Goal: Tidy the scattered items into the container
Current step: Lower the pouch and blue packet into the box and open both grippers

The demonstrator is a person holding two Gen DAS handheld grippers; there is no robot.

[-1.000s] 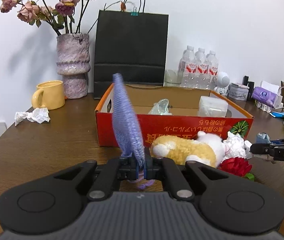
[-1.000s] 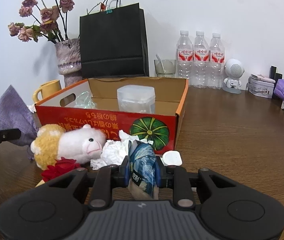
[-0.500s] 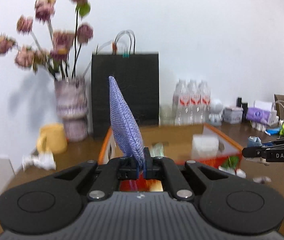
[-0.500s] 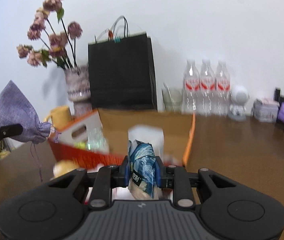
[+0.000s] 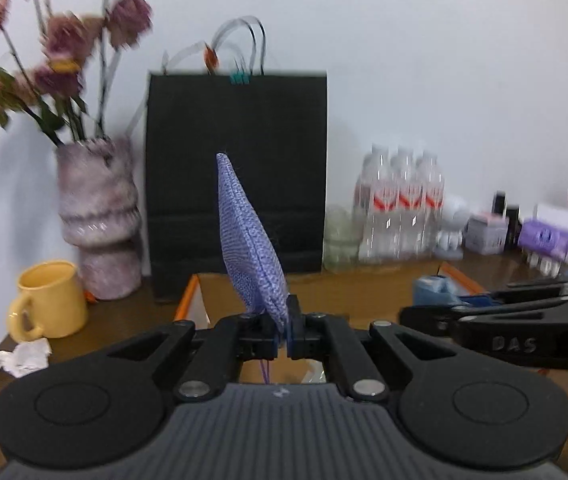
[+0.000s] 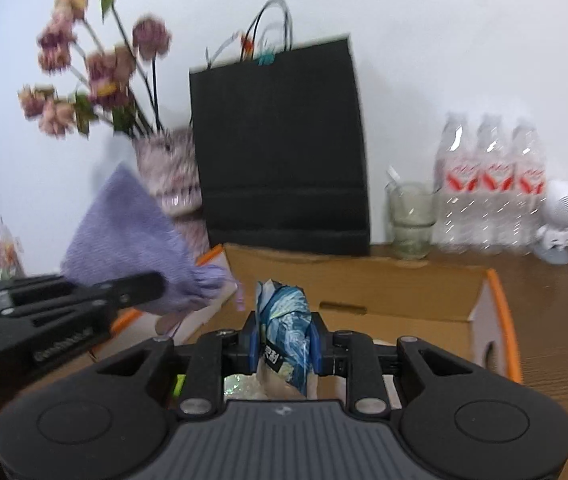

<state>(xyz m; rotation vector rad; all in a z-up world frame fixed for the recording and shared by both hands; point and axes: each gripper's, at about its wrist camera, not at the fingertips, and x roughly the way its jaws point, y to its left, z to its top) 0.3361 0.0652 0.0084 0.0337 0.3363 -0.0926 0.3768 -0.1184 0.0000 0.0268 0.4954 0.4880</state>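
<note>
My left gripper (image 5: 287, 330) is shut on the gathered neck of a purple woven pouch (image 5: 249, 248), which stands upright above the near left corner of the orange cardboard box (image 5: 368, 285). From the right wrist view the same pouch (image 6: 132, 240) hangs over the box's left wall, with the left gripper's fingers (image 6: 140, 286) beside it. My right gripper (image 6: 284, 346) is shut on a crumpled blue and white packet (image 6: 286, 328), held over the open box (image 6: 416, 292). The right gripper (image 5: 424, 314) shows at the right of the left wrist view with the blue packet (image 5: 434, 289).
Behind the box stand a black paper bag (image 6: 280, 140), a vase of dried roses (image 5: 98, 220), a glass (image 6: 410, 220) and three water bottles (image 6: 490, 188). A yellow mug (image 5: 46, 300) and crumpled tissue (image 5: 12, 360) lie at the left. Small boxes (image 5: 548, 234) crowd the far right.
Both grippers have risen off the table and moved forward over the box, still carrying the pouch and the packet. The plush toy, red flower and tissues in front of the box have dropped out of view.
</note>
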